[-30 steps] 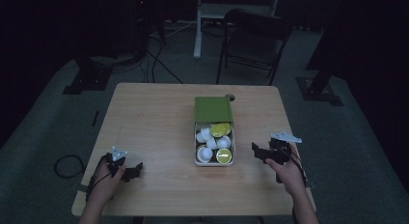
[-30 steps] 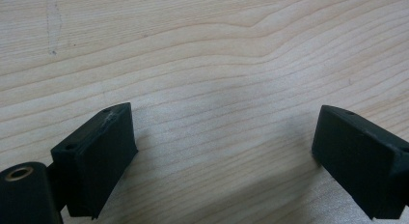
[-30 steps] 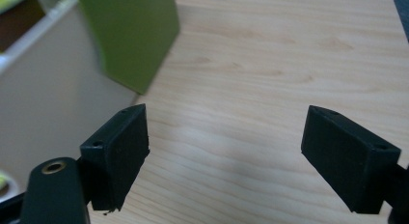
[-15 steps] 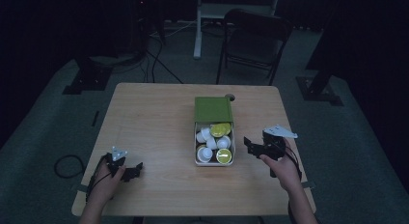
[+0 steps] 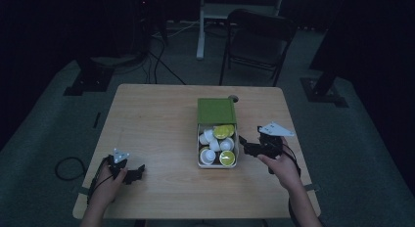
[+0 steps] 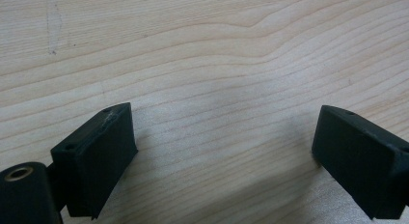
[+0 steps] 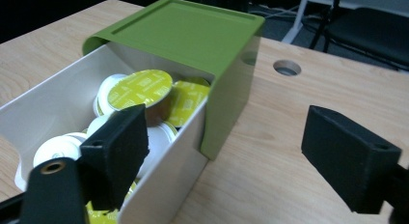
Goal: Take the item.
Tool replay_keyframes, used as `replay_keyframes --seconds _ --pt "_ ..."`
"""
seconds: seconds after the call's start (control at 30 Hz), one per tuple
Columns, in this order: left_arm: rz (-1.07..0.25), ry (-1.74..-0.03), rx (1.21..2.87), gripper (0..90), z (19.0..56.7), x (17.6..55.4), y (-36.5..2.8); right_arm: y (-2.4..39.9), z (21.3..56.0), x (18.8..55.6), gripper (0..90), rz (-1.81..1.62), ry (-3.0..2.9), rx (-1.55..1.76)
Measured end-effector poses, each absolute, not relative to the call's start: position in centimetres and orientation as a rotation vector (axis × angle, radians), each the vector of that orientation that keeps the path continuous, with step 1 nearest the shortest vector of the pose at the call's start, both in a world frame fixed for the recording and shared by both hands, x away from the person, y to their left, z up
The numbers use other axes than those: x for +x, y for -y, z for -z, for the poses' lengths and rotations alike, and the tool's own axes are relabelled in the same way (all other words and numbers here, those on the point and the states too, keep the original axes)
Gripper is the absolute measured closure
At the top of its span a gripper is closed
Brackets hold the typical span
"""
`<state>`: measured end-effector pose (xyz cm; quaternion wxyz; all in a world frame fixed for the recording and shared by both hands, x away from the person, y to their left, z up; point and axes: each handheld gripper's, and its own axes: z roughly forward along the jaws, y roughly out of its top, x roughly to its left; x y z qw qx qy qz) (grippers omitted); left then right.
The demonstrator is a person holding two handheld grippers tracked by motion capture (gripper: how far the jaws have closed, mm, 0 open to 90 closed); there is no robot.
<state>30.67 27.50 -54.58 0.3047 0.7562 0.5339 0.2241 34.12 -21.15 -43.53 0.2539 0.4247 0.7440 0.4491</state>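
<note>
- Right at the middle of the pale wooden surface [image 5: 156,119] sits our landmark, a white rectangular box [image 5: 200,161] with its green sliding lid [image 5: 216,110] pushed back over the far half.
- Inside that box, a heap of round white capsules with yellow-green foil tops [image 5: 227,158], one foil face up near the lid's edge, several lying on their sides.
- Just beside the box, on its right wall, hovers the right claw [image 5: 243,144], held in the person's right hand [image 5: 279,166], tips pointing at the box.
- From the right gripper view, one jaw hangs over the box's open half, the other over bare wood outside the wall; the box wall [image 7: 159,185] runs between them, untouched.
- That claw has just been narrowing, yet it is released, nothing pinched.
- Well left of the box and nearer the person, the left claw [image 5: 138,170] rests low over the wood in the left hand [image 5: 106,180].
- Its jaws stand wide apart, released, bare grain between them.
- Beyond the box, a round hole [image 5: 233,98] in the surface by the lid's far corner.
</note>
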Motion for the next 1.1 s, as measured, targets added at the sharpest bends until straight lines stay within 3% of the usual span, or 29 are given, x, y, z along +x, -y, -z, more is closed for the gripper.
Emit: replay_keyframes --seconds 0.43,0.67,0.87,0.97,1.1 --pt "-0.593 -1.414 2.004 8.0 54.6 30.7 -27.5 19.0 43.5 35.5 34.7 -1.265 -2.153 1.015" --pt "-0.59 -1.411 2.011 7.2 54.6 30.7 -27.5 18.0 43.5 36.2 34.9 -1.268 -2.192 0.98" --pt "-0.59 -1.411 2.012 7.1 54.6 30.7 -27.5 17.4 44.2 37.3 29.1 -1.306 -2.271 0.993" --pt "-0.59 -1.411 2.011 7.0 54.6 30.7 -27.5 17.1 44.5 37.8 33.3 -1.304 -2.269 1.008" --pt "-0.59 -1.411 2.011 7.1 54.6 30.7 -27.5 16.7 44.9 38.1 31.2 -1.291 -2.269 0.989"
